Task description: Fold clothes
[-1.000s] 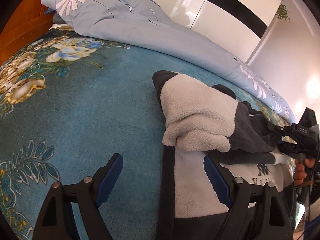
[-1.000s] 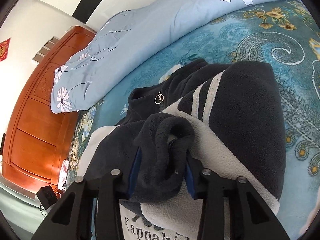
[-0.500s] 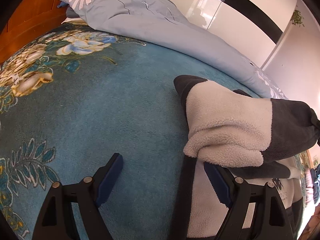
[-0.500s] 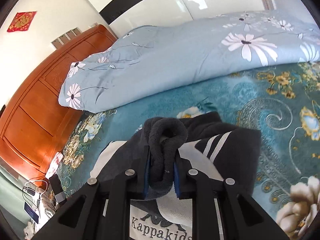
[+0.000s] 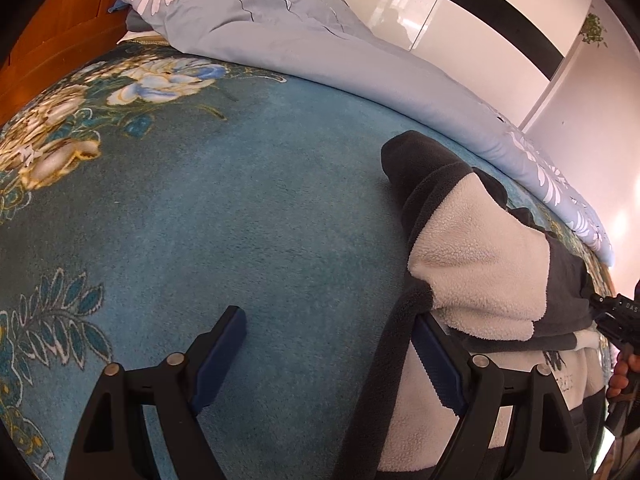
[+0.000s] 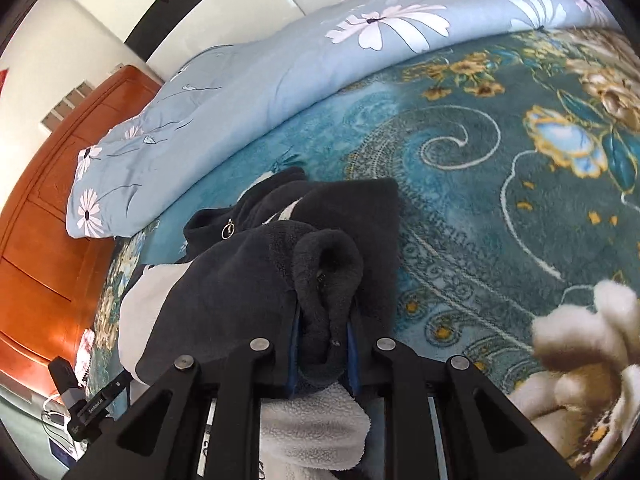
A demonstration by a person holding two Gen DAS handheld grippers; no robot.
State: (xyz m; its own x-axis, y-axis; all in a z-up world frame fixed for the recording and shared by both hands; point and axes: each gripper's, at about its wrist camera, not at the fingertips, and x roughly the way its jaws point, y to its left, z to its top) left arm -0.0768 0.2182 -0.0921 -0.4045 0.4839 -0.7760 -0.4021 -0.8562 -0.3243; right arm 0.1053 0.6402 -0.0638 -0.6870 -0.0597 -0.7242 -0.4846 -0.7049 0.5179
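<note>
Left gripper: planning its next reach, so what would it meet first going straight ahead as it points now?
Likely the teal blanket; the open left gripper aims at bare blanket, with the fleece jacket just off its right finger. Depth is unclear.

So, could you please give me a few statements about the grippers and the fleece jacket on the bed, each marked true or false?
1. The right gripper is shut on the dark cuff of the black-and-cream fleece jacket. True.
2. The left gripper grips the jacket. False: it is open, holding nothing.
3. The jacket lies on a teal floral blanket. True.
4. The light-blue flowered duvet covers the jacket. False: it lies beyond it.
</note>
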